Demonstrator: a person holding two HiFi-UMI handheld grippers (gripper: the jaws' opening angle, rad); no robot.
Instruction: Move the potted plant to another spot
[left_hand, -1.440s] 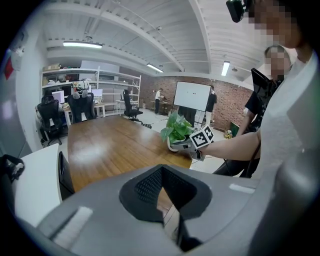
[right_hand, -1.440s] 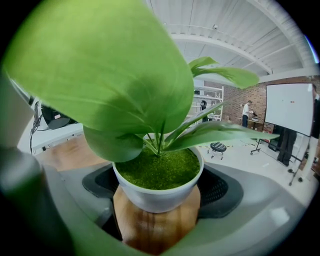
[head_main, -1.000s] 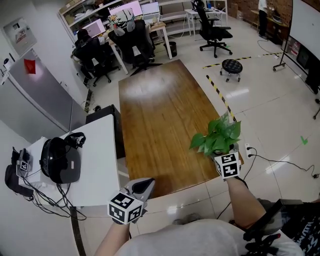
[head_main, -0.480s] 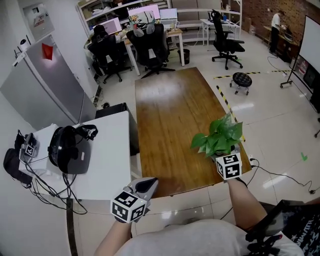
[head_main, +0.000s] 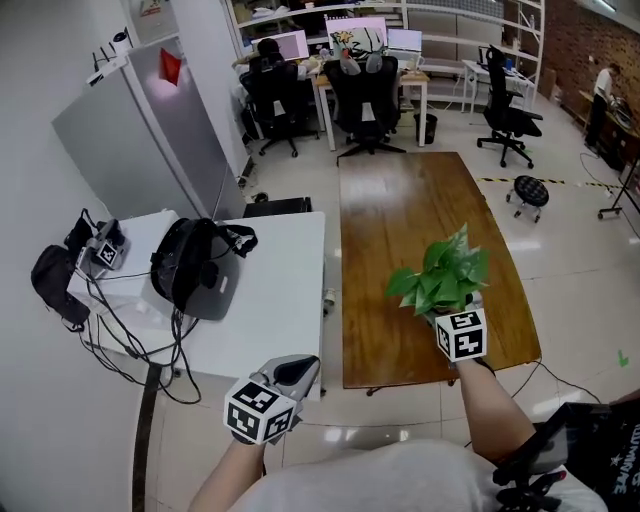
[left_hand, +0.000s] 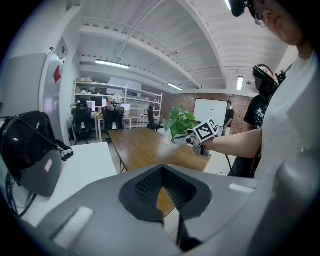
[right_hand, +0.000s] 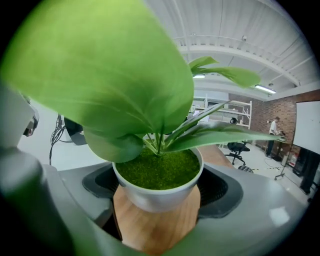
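The potted plant (head_main: 440, 280), green leaves in a small white pot (right_hand: 157, 197), hangs above the near right part of the long wooden table (head_main: 400, 215). My right gripper (head_main: 446, 311) is shut on the pot, one dark pad against each side of it, and the leaves hide the jaw tips in the head view. The left gripper view shows the plant (left_hand: 179, 122) held out over the table. My left gripper (head_main: 303, 367) is shut with nothing in it, low down by the near corner of the white table (head_main: 275, 300).
A black headset (head_main: 190, 272) and cables lie on the white table. A grey cabinet (head_main: 150, 140) stands behind it. Office chairs (head_main: 365, 95) and desks fill the back, a stool (head_main: 528, 190) stands to the right of the wooden table, and a person (head_main: 603, 95) is at the far right.
The view has swung left, so both tables sit further right in the picture. The plant stays in my right gripper and now hangs over the tabletop instead of its right edge. My left gripper moved along.
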